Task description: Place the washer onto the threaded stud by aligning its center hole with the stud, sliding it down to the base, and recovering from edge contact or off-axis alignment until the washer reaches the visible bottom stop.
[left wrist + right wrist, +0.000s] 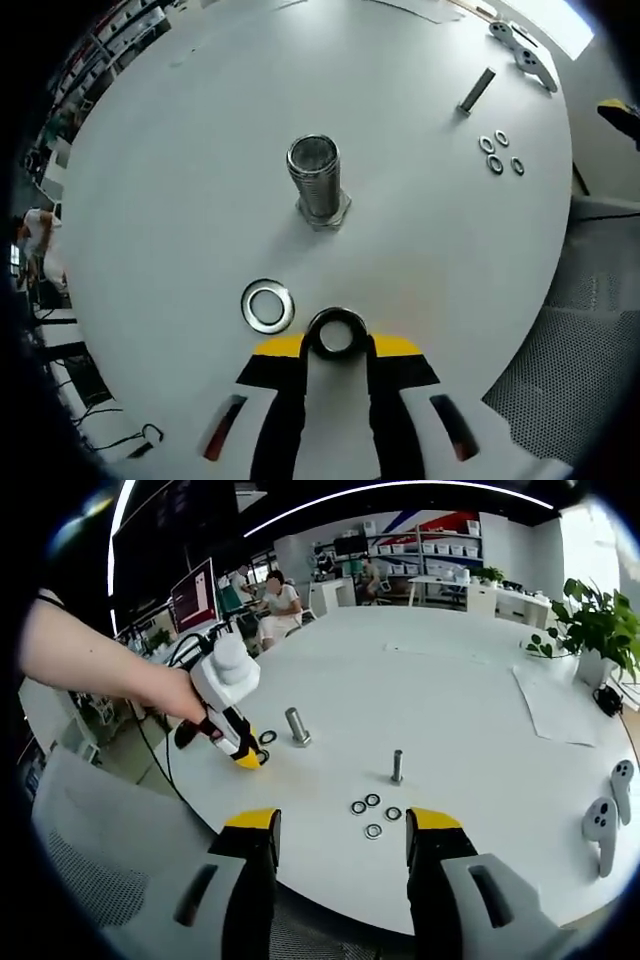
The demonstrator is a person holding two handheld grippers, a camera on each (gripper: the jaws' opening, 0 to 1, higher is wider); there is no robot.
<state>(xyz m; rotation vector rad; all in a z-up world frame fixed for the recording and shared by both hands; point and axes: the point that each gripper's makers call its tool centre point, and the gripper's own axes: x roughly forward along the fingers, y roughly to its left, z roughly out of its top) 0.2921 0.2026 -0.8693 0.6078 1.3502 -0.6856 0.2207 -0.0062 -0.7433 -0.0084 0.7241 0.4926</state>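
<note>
Washer (336,334) sits clenched between left claw (336,345) tips, thin, stiff, slippery steel; rim grip suits. Stud (316,180) stands ahead. Right claw (342,830) released, empty.

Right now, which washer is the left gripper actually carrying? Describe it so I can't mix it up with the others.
Start at the round white table and find the large threaded stud standing upright on its hex base. Nearer the camera than the stud, the left gripper pinches a held washer between its yellow-tipped fingers. Unlike the loose washer lying flat on the table beside it, this one stands on edge.
</note>
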